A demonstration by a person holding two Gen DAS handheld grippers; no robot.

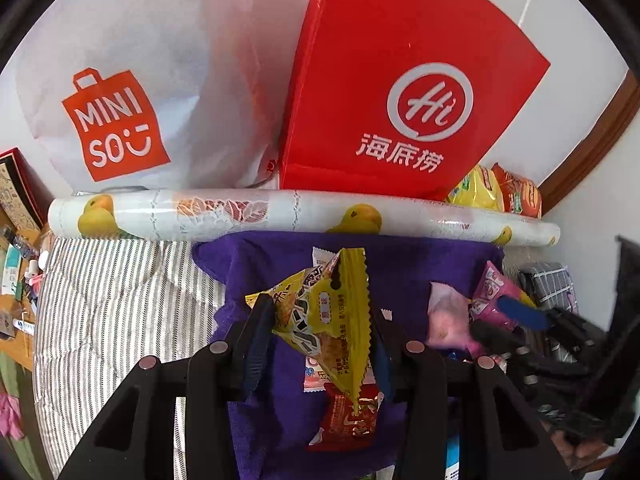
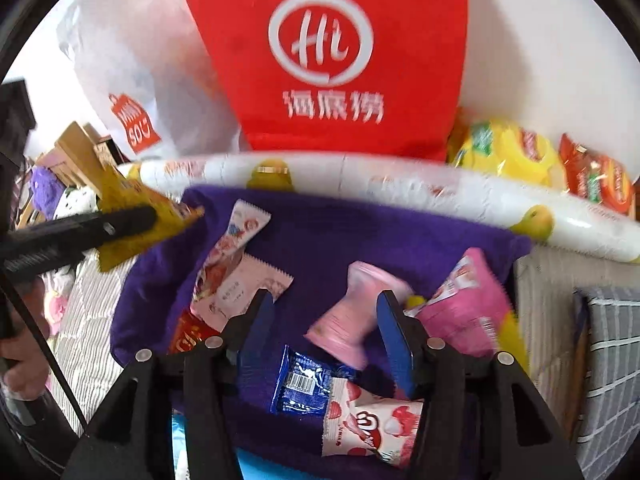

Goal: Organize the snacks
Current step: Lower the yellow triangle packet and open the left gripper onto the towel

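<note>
My left gripper (image 1: 318, 320) is shut on a yellow snack packet (image 1: 332, 320) and holds it above the purple cloth (image 1: 256, 264); it also shows in the right wrist view (image 2: 132, 216). A red packet (image 1: 348, 420) lies below it. My right gripper (image 2: 324, 328) is open over the cloth (image 2: 320, 232), empty, with a pink wrapped snack (image 2: 352, 312) between its fingers and a pink packet (image 2: 468, 312) to its right. A blue packet (image 2: 300, 384), a strawberry ice-cream wrapper (image 2: 372, 424) and a white-pink packet (image 2: 236, 276) lie nearby.
A red paper bag (image 2: 332, 52) and a white Miniso bag (image 1: 120, 120) stand behind a rolled duck-print sheet (image 1: 280, 212). Yellow and red snack bags (image 2: 540, 160) sit at the back right. A striped mattress (image 1: 120, 300) and a grey checked box (image 2: 608, 360) flank the cloth.
</note>
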